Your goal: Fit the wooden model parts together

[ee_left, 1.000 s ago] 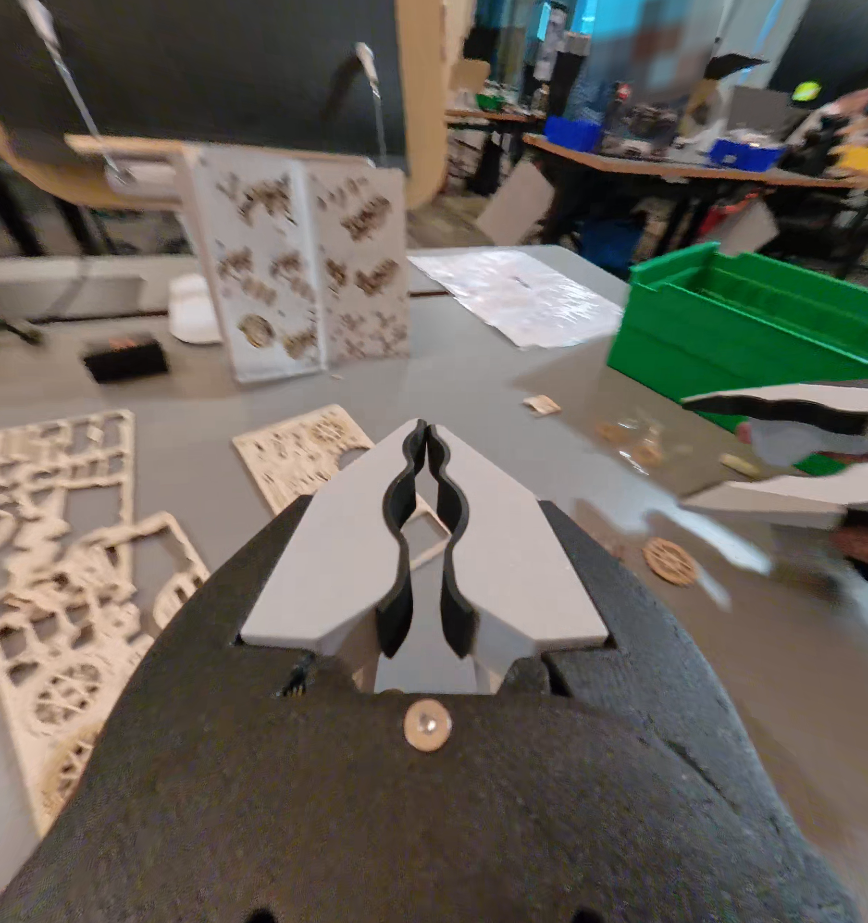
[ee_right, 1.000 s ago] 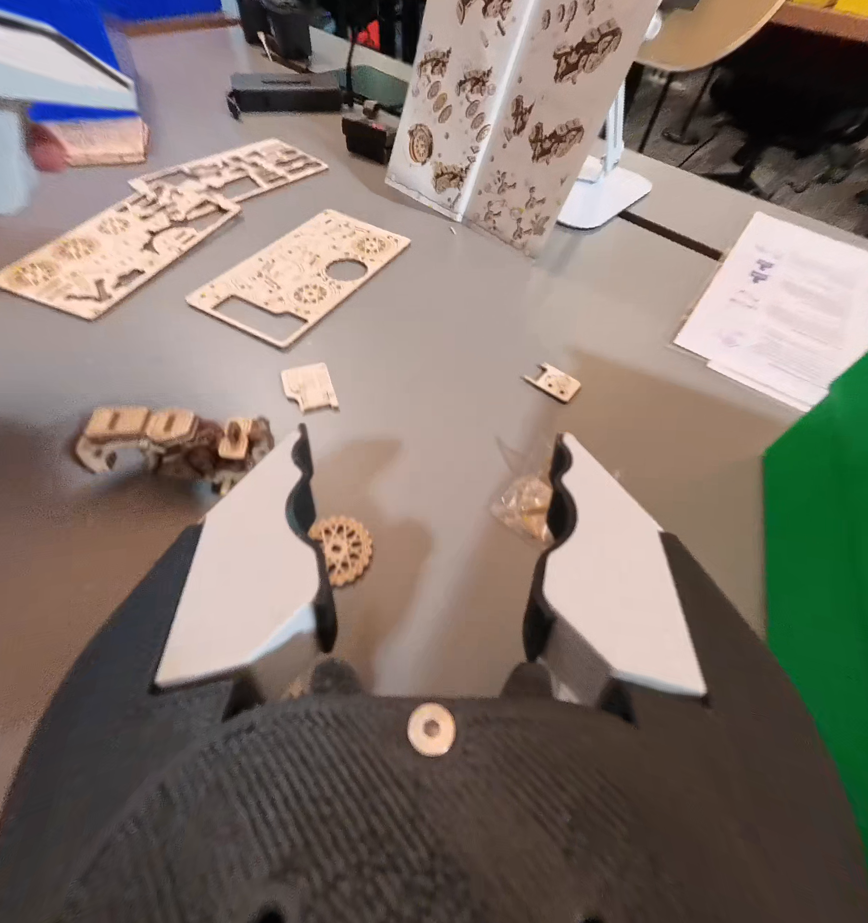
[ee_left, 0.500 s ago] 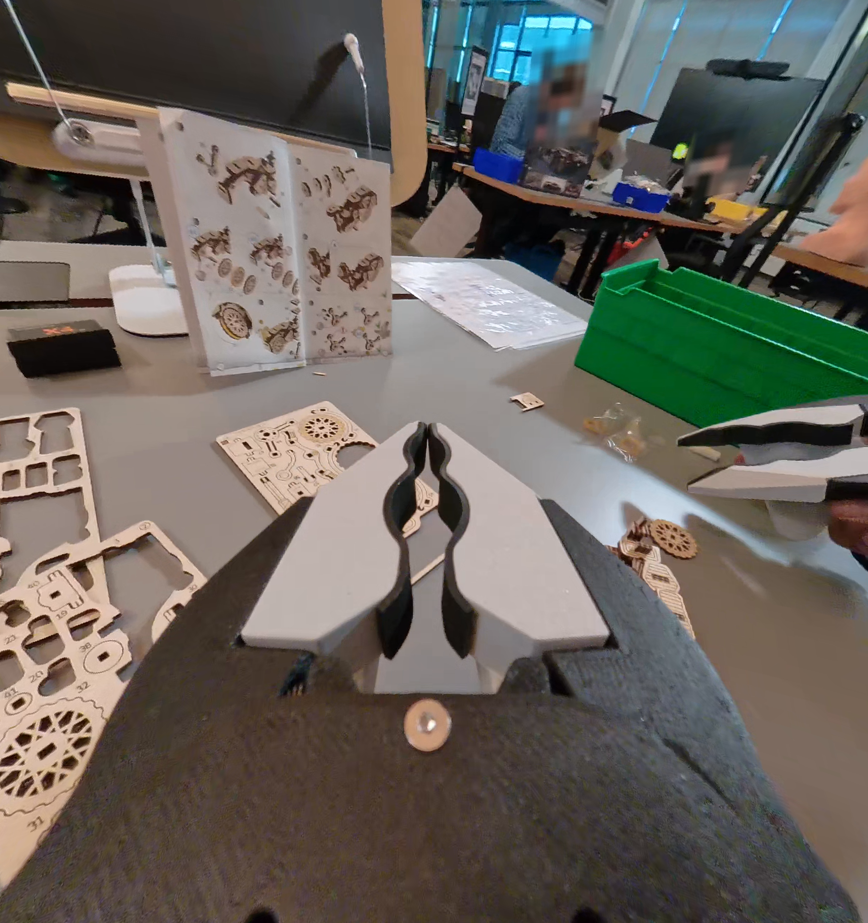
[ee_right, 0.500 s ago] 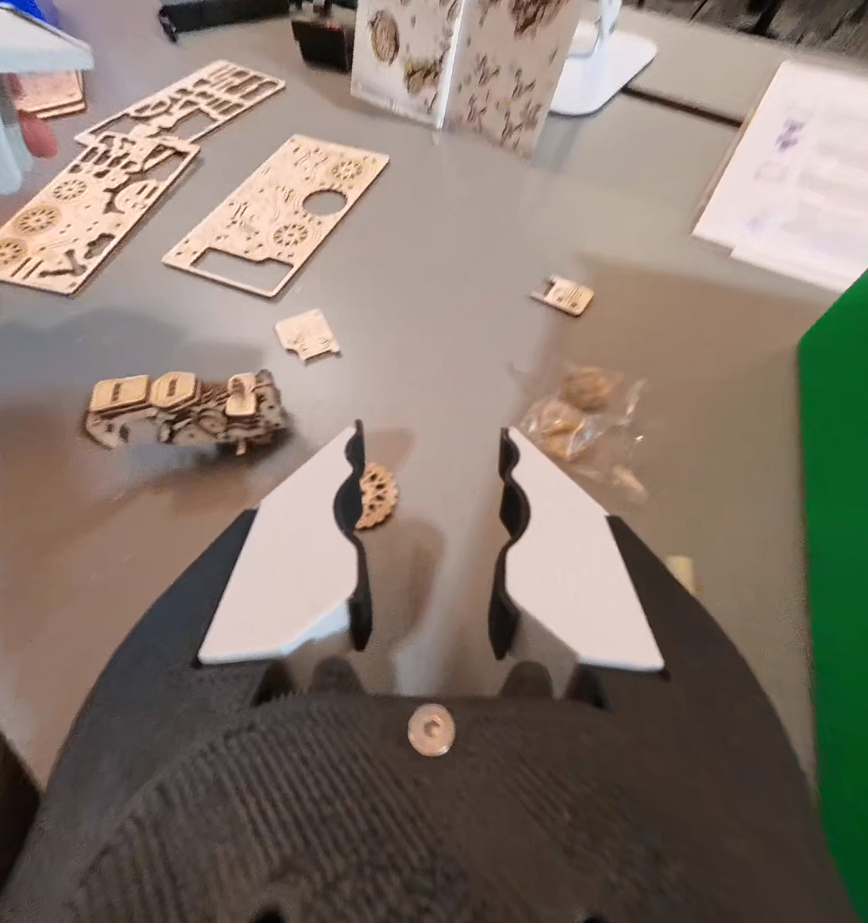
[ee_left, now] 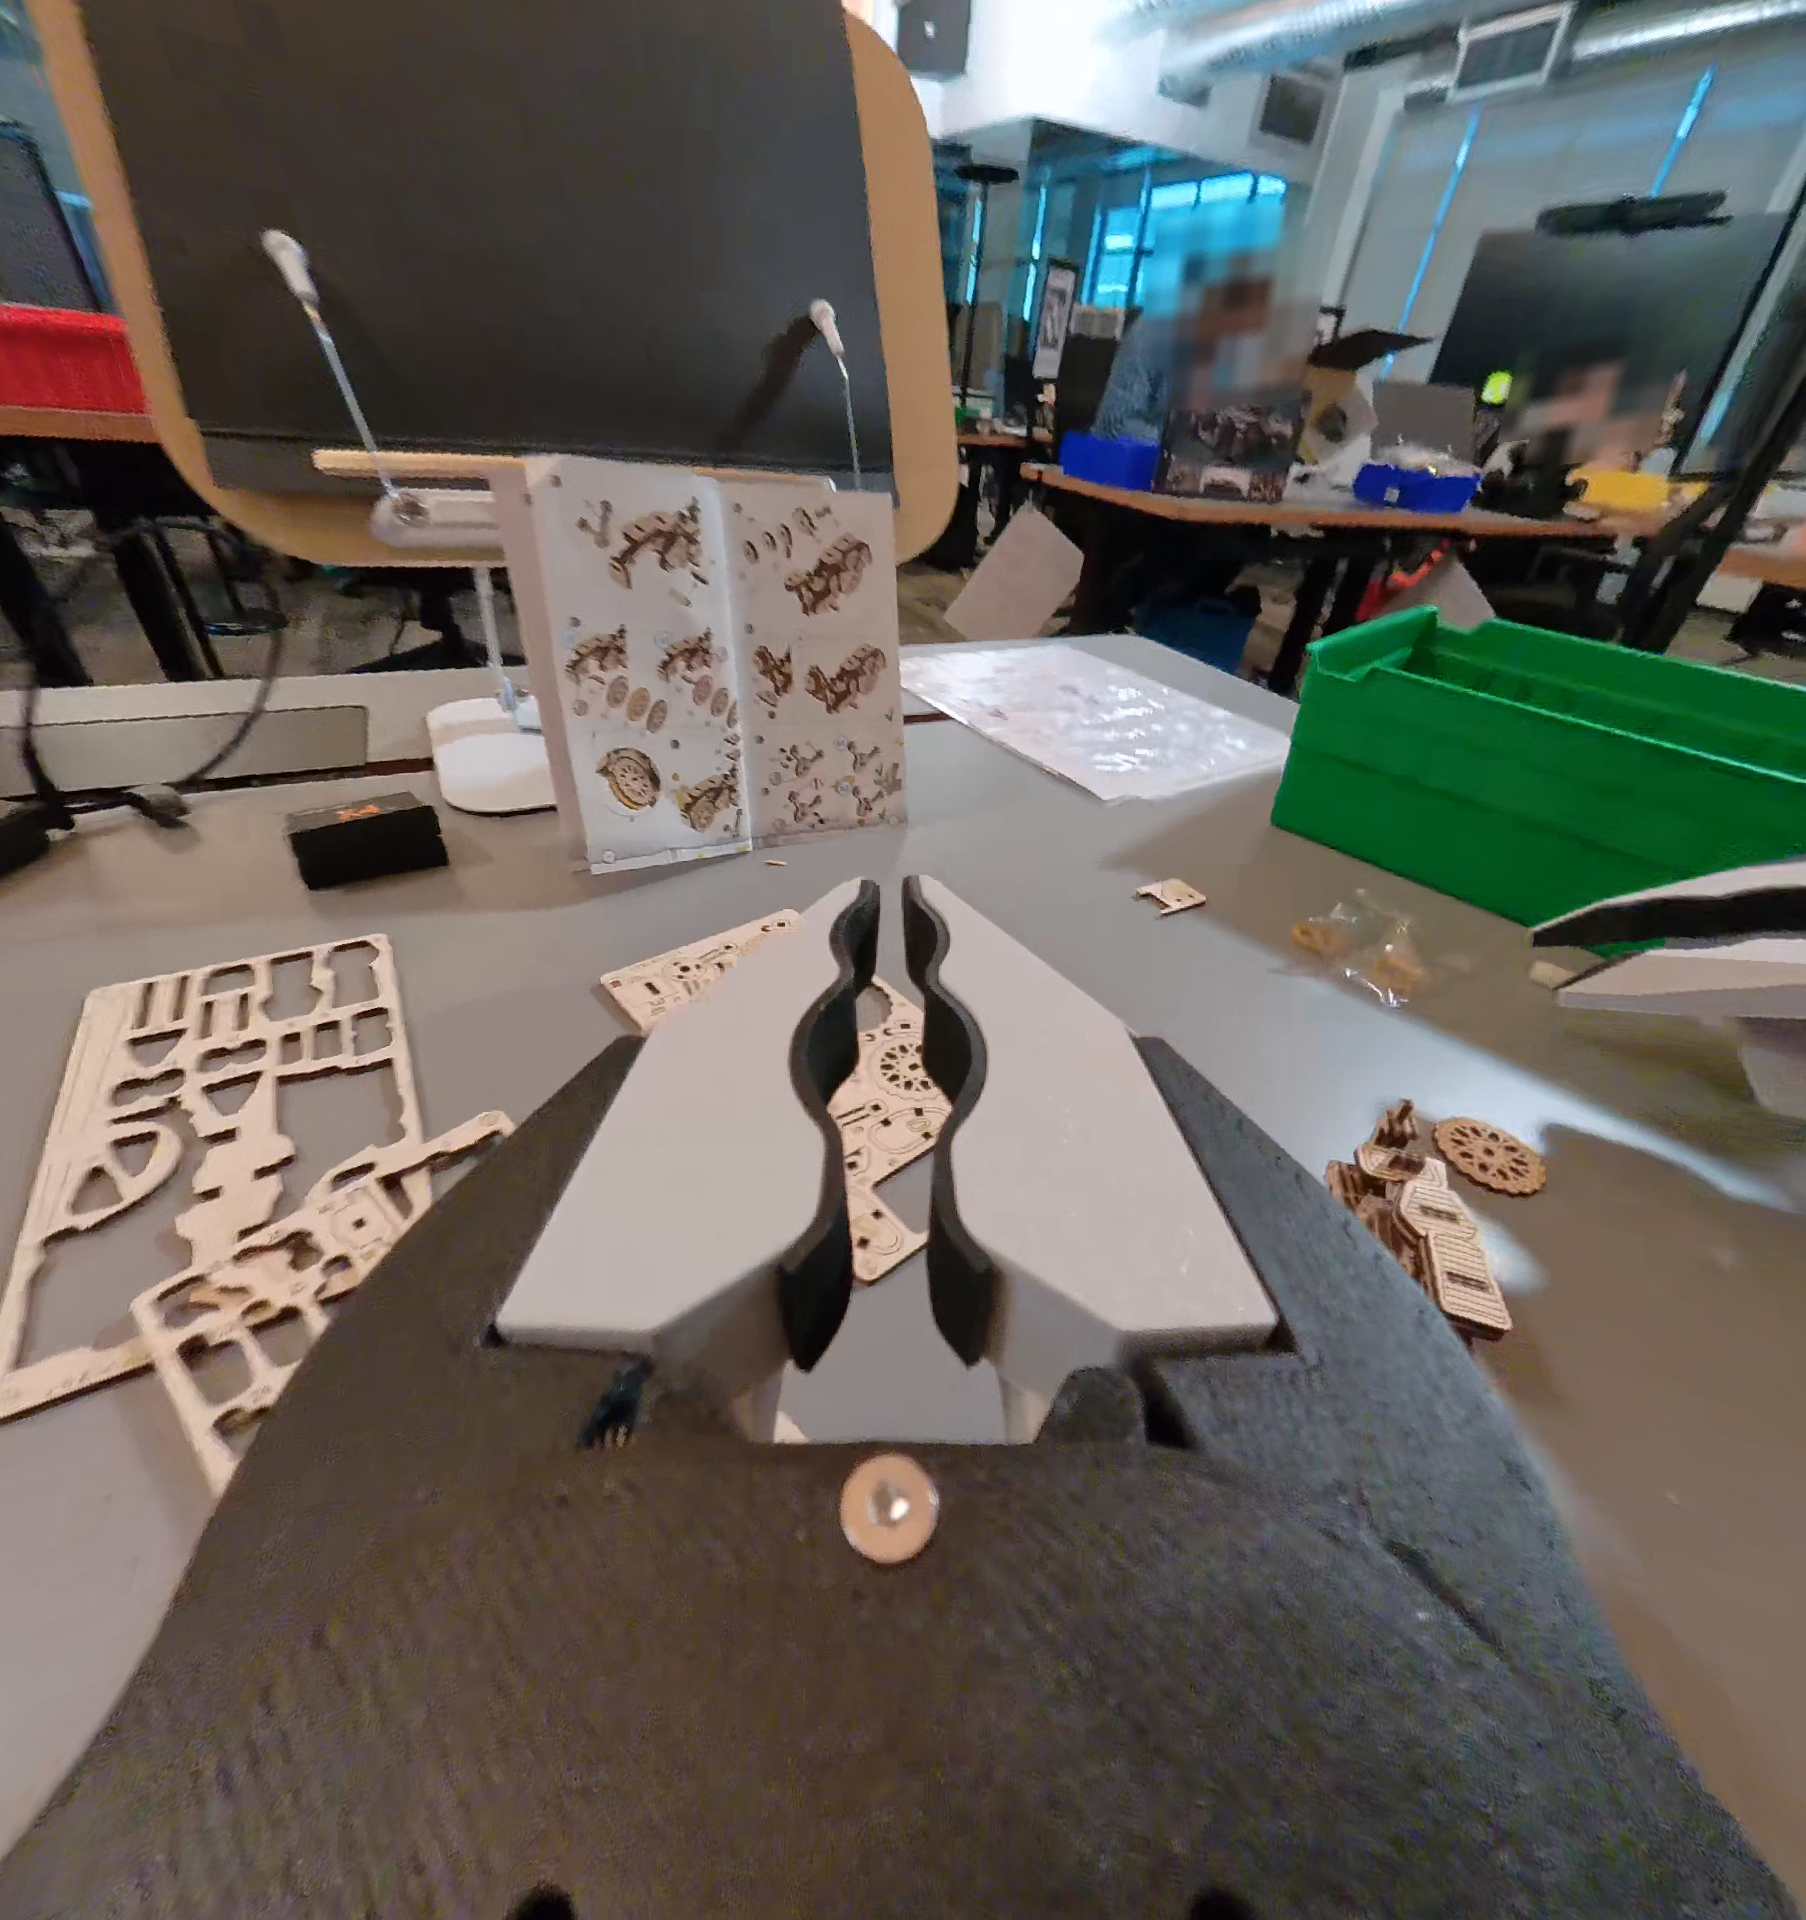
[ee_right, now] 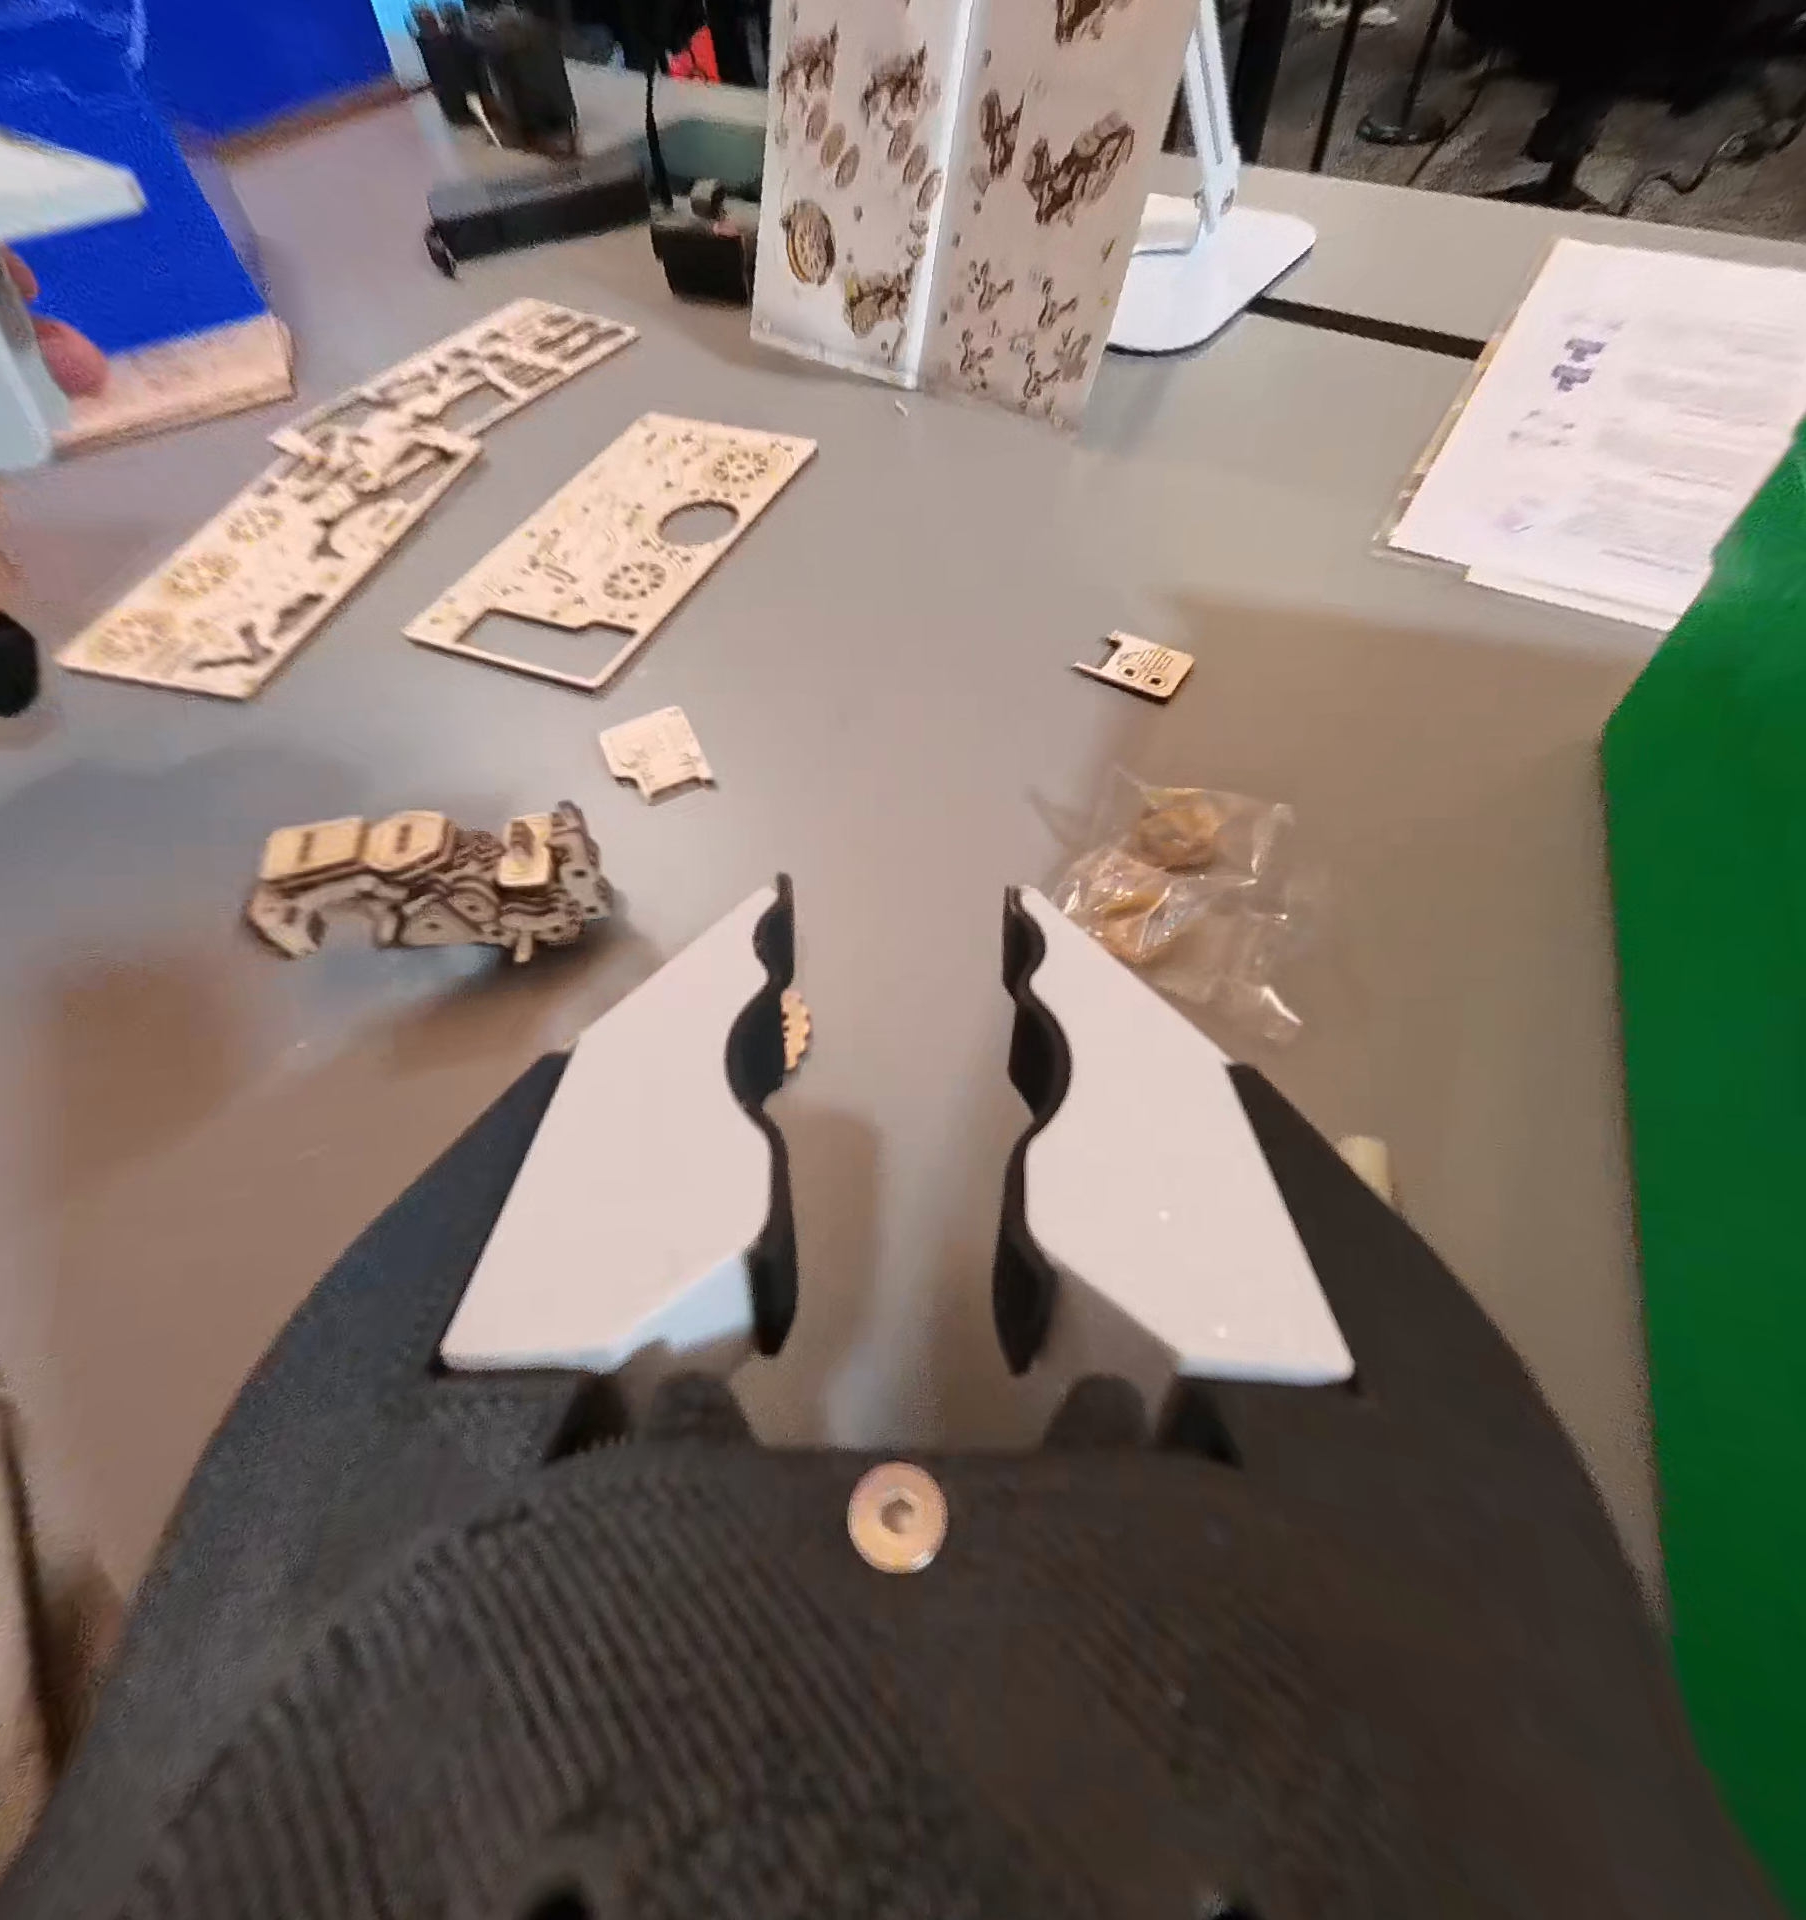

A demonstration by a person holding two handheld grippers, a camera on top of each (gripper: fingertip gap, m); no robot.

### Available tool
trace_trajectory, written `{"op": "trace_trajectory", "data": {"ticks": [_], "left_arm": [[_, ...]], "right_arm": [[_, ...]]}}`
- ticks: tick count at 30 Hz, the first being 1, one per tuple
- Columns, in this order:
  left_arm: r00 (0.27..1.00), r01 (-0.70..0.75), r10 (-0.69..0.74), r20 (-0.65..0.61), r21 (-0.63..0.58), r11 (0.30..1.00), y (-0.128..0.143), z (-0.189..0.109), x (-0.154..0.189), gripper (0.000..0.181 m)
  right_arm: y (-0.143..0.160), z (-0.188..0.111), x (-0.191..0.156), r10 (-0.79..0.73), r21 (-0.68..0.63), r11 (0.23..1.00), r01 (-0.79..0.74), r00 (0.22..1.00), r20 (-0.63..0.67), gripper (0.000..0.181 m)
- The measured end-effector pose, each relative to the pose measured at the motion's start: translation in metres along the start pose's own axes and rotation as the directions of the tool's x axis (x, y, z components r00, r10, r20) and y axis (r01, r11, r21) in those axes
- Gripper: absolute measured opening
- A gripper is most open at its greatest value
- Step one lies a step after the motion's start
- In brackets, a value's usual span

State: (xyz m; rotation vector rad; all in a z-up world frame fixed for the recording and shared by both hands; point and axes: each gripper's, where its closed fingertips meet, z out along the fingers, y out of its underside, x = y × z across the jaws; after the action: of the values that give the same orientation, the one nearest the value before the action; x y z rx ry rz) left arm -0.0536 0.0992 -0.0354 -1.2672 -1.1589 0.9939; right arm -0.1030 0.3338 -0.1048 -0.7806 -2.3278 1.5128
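A partly built wooden model (ee_right: pixel 431 894) lies on the grey table (ee_right: pixel 878 675), left of my right gripper (ee_right: pixel 899 902). A loose wooden gear (ee_right: pixel 797 1023) peeks out from behind the right gripper's left finger. The right gripper is open and empty, hovering above the table. My left gripper (ee_left: pixel 888 896) is shut but for a thin slit, empty, held over a punched part sheet (ee_left: pixel 883 1091). In the left wrist view the model (ee_left: pixel 1418 1226) and the gear (ee_left: pixel 1488 1153) lie to the right, below the right gripper (ee_left: pixel 1709 956).
Part sheets (ee_right: pixel 618 551) (ee_right: pixel 275 540) (ee_left: pixel 203 1143) lie on the left. Two small loose pieces (ee_right: pixel 660 750) (ee_right: pixel 1138 662) and a bag of small parts (ee_right: pixel 1179 904) lie ahead. An instruction booklet (ee_left: pixel 722 665) stands behind. A green bin (ee_right: pixel 1740 1039) borders the right, papers (ee_right: pixel 1626 426) beyond it.
The right gripper's jaws have narrowed from wide open and it has shifted right, so the gear now sits behind its left finger. The left gripper has tilted up and drawn back a little.
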Motion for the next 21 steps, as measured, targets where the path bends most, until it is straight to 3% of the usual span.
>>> {"op": "trace_trajectory", "data": {"ticks": [6,11,15,18,21], "left_arm": [[0.988,-0.110,0.105,0.114,0.039,0.993,-0.006,-0.033,-0.021,0.000],[0.993,0.026,-0.033,0.116,0.060,0.998,-0.005,-0.040,-0.038,0.005],[0.989,0.043,-0.048,0.143,0.042,0.998,-0.001,-0.039,-0.054,0.004],[0.990,0.072,-0.070,0.124,-0.014,0.997,0.008,-0.036,-0.055,0.000],[0.991,0.107,-0.103,0.086,-0.039,0.994,0.013,-0.031,-0.046,0.002]], "right_arm": [[0.001,-0.017,-0.003,0.007,0.041,0.999,-0.007,1.000,-0.006,0.036],[0.000,-0.008,0.016,-0.188,0.050,0.979,0.195,0.974,-0.124,0.029],[-0.019,-0.001,0.011,-0.215,0.123,0.966,0.227,0.971,-0.106,0.031],[-0.041,-0.015,0.038,-0.302,0.146,0.916,0.374,0.881,-0.364,0.022],[-0.059,-0.016,0.036,-0.273,0.269,0.887,0.375,0.896,-0.351,0.025]]}}
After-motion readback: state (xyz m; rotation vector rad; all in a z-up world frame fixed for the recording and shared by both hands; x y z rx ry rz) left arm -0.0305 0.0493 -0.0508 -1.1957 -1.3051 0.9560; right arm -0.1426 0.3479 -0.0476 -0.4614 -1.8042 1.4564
